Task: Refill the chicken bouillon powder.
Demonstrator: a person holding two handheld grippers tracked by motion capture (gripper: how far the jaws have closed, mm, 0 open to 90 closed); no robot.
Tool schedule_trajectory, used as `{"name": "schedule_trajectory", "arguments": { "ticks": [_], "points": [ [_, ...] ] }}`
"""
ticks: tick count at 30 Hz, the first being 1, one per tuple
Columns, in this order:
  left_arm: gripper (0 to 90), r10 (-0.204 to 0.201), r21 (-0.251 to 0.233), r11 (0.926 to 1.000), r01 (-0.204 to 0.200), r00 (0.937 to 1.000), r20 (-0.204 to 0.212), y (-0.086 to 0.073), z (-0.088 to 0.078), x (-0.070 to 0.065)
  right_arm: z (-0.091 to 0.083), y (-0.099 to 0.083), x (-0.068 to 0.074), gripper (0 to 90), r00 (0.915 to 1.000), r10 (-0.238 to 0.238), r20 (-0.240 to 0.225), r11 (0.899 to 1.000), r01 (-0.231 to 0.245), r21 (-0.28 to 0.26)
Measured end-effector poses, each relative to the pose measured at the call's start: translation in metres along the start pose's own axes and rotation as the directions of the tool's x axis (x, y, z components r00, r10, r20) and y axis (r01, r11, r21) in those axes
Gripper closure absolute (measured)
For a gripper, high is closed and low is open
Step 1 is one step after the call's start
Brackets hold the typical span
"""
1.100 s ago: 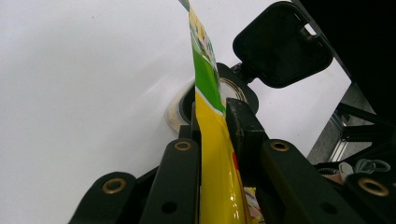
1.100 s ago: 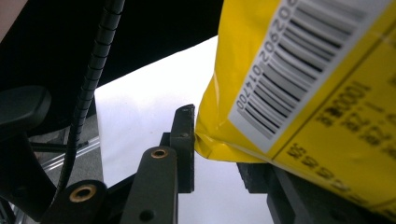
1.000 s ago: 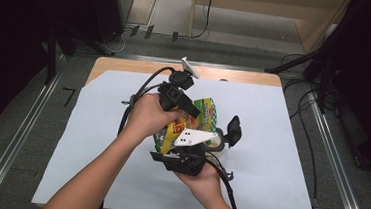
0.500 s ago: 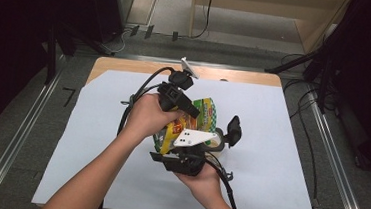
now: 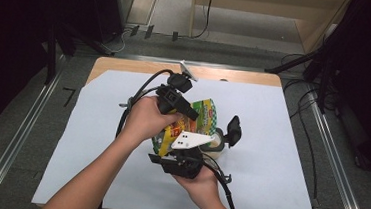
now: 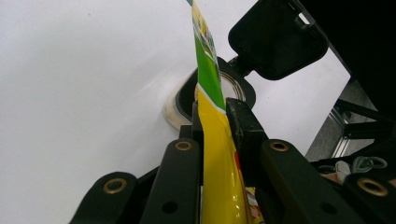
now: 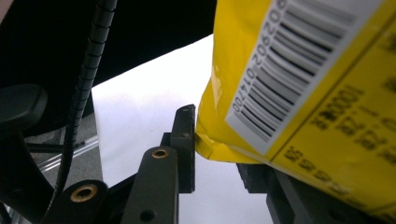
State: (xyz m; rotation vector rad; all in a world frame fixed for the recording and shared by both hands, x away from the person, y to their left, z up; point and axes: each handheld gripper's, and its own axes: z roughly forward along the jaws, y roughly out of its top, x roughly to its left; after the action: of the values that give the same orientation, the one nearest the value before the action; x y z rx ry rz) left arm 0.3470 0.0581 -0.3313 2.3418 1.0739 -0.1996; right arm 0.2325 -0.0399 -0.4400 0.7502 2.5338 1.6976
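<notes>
We see white tabletop. Above its middle, yellow-green snack bag hangs between both claws. Left claw clamped on bag's thin edge; right claw grips bag's bottom corner. Bag's front print mostly hidden by hands. Open jar with flipped-up black lid just beyond bag.

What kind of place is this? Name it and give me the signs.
Probably a lab recording station, not a home: a wooden table under a plain white sheet, metal frame rails along its sides, loose cables on the grey floor, dark curtains around.
</notes>
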Motion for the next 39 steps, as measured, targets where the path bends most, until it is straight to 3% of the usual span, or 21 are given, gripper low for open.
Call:
{"name": "schedule_trajectory", "arguments": {
  "ticks": [39],
  "points": [
    [82.4, -0.006, -0.018, 0.9998, 0.006, 0.9999, 0.01, -0.0035, -0.0026, 0.0025, 0.0003, 0.0, 0.002, 72.4, 1.0, -0.005, 0.002, 1.0, 0.005, 0.004]
  ]
}}
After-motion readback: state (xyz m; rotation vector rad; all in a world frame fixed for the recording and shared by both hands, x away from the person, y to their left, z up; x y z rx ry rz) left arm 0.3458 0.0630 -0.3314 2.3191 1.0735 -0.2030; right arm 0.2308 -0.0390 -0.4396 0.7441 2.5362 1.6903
